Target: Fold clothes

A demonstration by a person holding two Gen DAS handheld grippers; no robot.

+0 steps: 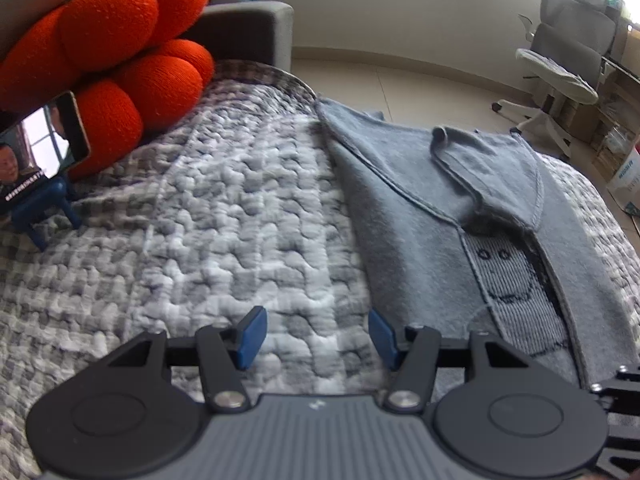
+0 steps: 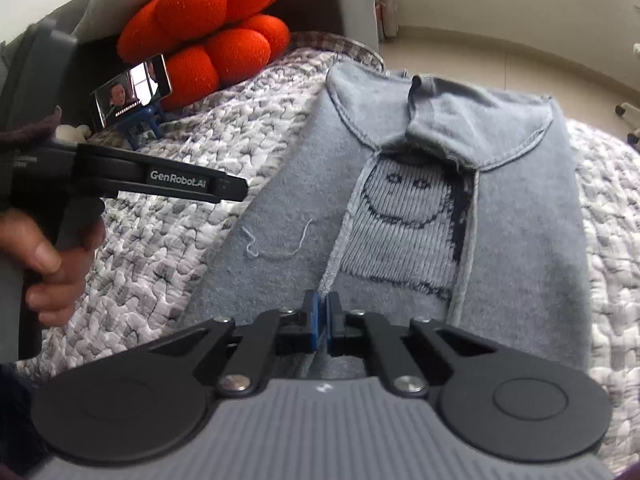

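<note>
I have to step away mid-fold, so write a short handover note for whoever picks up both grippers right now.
Left gripper: jaws open, holding nothing, over the quilt beside the sweater's left edge.
Right gripper: jaws shut at the sweater's near edge; whether cloth is pinched between them cannot be told.
Grey sweater: lies flat on the quilt, both sides folded in over the middle, the knitted smiley panel showing between them.
Done: the side folds.
Left: probably the lengthwise fold, near edge up to the far one, then tidy.
Nearby: phone on a stand and orange cushion, clear of the sweater.
</note>
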